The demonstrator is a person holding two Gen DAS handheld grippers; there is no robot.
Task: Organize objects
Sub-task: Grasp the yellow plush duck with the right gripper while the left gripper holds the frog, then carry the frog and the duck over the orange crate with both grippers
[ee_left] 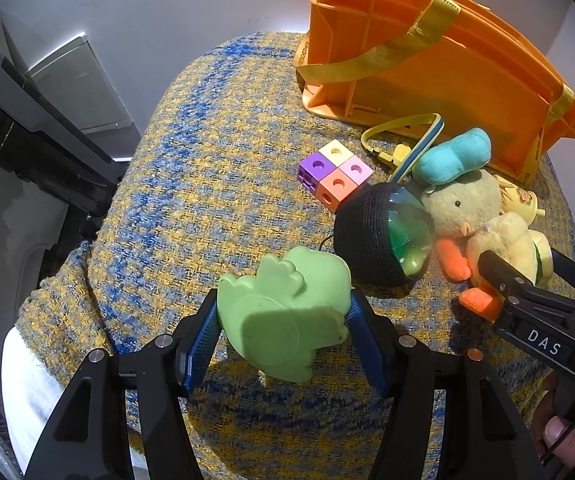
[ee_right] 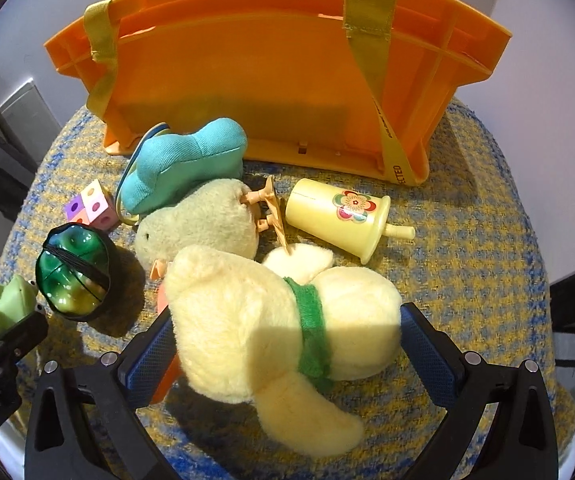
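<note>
My left gripper (ee_left: 283, 332) is shut on a green rubber frog (ee_left: 287, 312), which it holds just above the woven seat; the frog (ee_right: 7, 300) also shows at the right wrist view's left edge. My right gripper (ee_right: 283, 352) stands open and wide, its pads on either side of a pale yellow plush with a green scarf (ee_right: 267, 320). The plush does not look squeezed. From the left wrist view that gripper (ee_left: 531, 268) reaches in from the right over the same plush (ee_left: 507, 240). An orange tote crate (ee_right: 267, 80) stands behind the toys.
On the blue-and-yellow woven seat (ee_left: 207, 160) lie a block of pastel cubes (ee_left: 335, 174), a black-wrapped green glossy toy (ee_left: 379, 236), a chick plush (ee_right: 199, 220) with a teal plush (ee_right: 183, 160) on it, and a yellow toy cup (ee_right: 339, 216). The seat's edge drops off all round.
</note>
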